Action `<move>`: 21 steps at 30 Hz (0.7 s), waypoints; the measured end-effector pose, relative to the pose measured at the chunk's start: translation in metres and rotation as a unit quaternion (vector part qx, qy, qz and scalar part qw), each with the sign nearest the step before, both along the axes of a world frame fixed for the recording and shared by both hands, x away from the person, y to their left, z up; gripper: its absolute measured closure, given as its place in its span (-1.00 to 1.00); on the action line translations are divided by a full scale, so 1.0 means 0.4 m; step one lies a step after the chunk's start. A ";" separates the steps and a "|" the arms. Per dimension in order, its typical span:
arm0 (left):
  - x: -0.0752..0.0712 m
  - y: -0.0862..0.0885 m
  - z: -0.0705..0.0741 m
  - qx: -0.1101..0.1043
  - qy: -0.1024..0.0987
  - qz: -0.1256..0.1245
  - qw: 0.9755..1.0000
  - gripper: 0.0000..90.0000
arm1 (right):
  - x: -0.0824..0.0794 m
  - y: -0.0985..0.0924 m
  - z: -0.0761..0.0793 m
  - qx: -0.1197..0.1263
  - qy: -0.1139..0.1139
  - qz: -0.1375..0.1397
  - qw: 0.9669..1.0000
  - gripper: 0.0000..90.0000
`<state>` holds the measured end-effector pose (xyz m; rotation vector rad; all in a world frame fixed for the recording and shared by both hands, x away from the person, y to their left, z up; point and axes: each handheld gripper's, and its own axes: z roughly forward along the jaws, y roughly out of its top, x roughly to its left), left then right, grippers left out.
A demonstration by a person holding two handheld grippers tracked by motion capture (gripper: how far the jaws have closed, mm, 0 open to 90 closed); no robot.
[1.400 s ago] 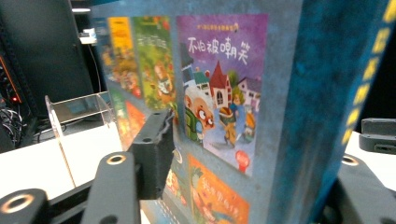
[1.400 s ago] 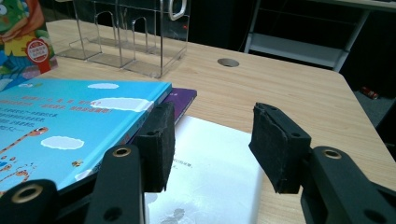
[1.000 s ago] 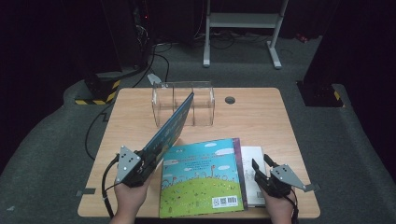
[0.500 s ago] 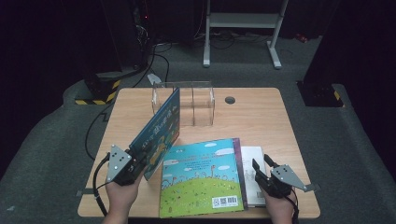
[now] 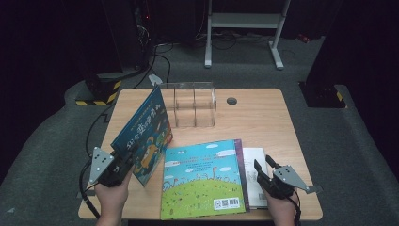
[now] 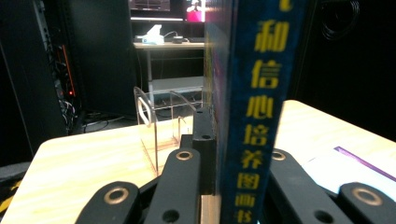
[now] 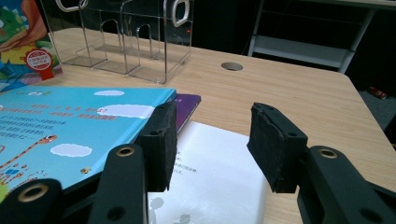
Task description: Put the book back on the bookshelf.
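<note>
My left gripper [image 5: 123,164] is shut on the lower edge of a blue hardcover book [image 5: 145,128], which stands tilted on its corner at the table's left. In the left gripper view the jaws clamp the book's spine [image 6: 254,116], printed with yellow characters, with the left gripper [image 6: 236,154] around it. My right gripper [image 5: 262,175] hovers open at the front right over a white book [image 5: 256,162]. In the right gripper view the right gripper [image 7: 212,140] has nothing between its pads, and the white book [image 7: 210,186] lies below.
A light-blue picture book [image 5: 202,179] lies flat at the front middle on a purple book [image 5: 239,155]. A clear acrylic rack [image 5: 194,104] stands at the back middle. A round cable hole [image 5: 231,100] is behind it. The wooden table [image 5: 263,122] has bare room at right.
The left hand has carried the blue book leftward and nearer the front edge, away from the clear rack. The right gripper has stayed where it was.
</note>
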<state>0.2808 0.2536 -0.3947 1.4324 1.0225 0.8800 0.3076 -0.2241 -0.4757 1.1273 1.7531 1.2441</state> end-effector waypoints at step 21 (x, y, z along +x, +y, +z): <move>-0.016 0.044 -0.014 0.005 0.000 0.011 1.000 0.79 | 0.009 0.004 0.000 0.002 0.002 0.006 1.000 0.14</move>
